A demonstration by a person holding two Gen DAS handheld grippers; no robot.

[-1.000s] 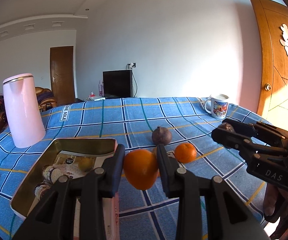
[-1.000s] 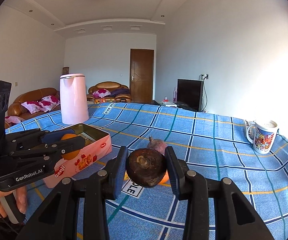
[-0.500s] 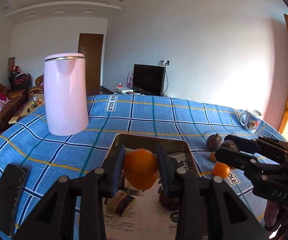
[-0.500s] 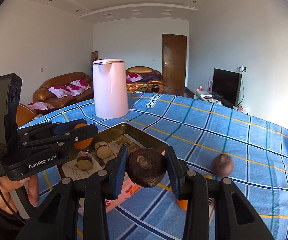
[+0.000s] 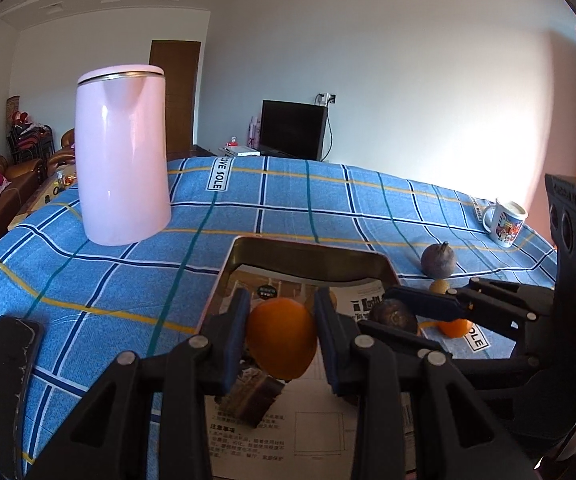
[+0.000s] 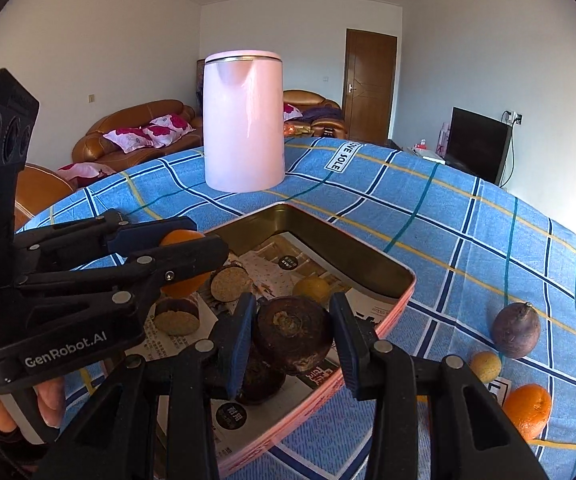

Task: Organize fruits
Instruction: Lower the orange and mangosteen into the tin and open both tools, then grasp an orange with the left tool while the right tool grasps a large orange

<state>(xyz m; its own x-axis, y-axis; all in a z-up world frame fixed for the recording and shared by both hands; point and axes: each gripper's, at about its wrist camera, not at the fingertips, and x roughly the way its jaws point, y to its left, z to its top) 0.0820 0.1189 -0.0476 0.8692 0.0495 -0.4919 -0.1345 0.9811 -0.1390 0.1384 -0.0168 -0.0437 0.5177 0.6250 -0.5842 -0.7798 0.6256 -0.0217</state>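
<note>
**Fruits held over the tin by both grippers**

Fruits are split between the grippers, the tin and the tablecloth. The left gripper (image 5: 281, 334) has its blue pads pressed on both sides of an orange (image 5: 282, 337), holding it in the air above the near part of the open tin (image 6: 372, 261). The right gripper (image 6: 293, 334) is clamped the same way on a dark brown round fruit (image 6: 294, 334) with a rough pale scar on its face, and it hangs over the tin's near corner, just beside the left gripper. A person's hand (image 6: 48, 398) shows under the left gripper's body.

The tin is rectangular, gold inside and pink outside, and lined with printed paper (image 6: 284, 264). In it lie two brown cut pieces with pale ends (image 6: 230, 282), a small yellow fruit (image 6: 312, 289) and another dark round fruit (image 6: 258, 376) directly under the one being held.

On the blue checked tablecloth (image 5: 136, 280), to the right of the tin, rest a purple passion fruit (image 6: 515, 334), a small yellowish fruit (image 6: 486, 366) near it and a second orange (image 6: 528, 410) closest to the camera; the three are apart from one another.

A pink kettle (image 5: 122, 154) stands upright beyond the tin, a printed mug (image 5: 506, 222) sits at the far right edge of the table, and a dark flat object (image 5: 6, 364) lies at the near left.
</note>
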